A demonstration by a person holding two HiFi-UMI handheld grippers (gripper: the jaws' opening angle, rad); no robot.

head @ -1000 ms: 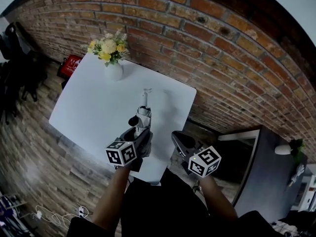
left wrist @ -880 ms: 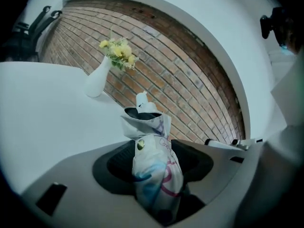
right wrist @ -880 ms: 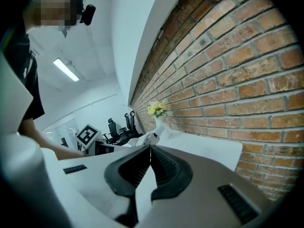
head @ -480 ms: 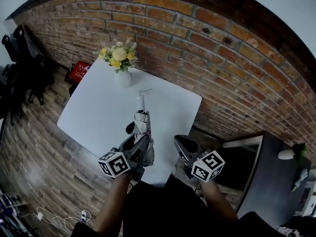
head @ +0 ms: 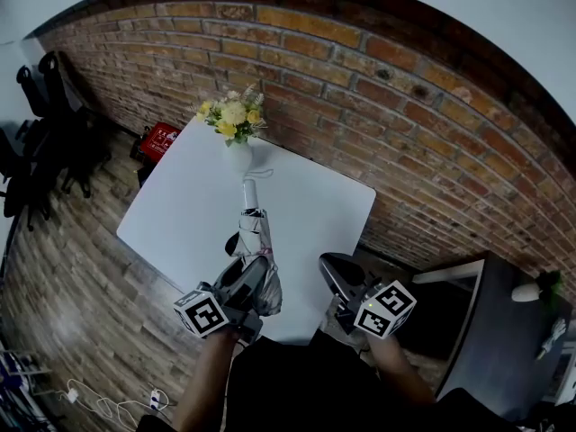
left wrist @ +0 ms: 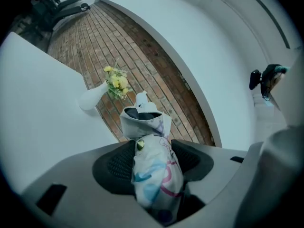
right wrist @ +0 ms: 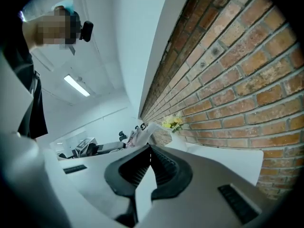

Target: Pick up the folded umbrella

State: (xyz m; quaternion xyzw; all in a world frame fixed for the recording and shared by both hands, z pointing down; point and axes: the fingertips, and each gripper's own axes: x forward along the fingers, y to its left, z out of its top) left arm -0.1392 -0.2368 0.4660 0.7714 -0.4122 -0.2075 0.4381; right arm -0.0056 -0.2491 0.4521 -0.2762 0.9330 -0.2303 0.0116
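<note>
The folded umbrella (head: 254, 232), white with pink and blue print and a white hooked handle, is held above the white table (head: 189, 205), pointing toward the brick wall. My left gripper (head: 247, 279) is shut on its fabric body, and in the left gripper view the bundle (left wrist: 153, 172) fills the gap between the dark pads of that gripper (left wrist: 151, 151). My right gripper (head: 331, 266) hovers to the right of the umbrella, past the table's near edge, holding nothing. In the right gripper view its jaws (right wrist: 151, 152) are shut, and the umbrella (right wrist: 140, 134) shows beyond them.
A white vase of yellow flowers (head: 236, 126) stands at the table's far edge by the brick wall (head: 387, 88). Black chairs (head: 45, 124) and a red box (head: 159, 139) are on the floor at left. A dark desk (head: 495, 331) stands at right.
My left gripper has risen with the umbrella and rolled a little. The right gripper has also come up slightly, still shut.
</note>
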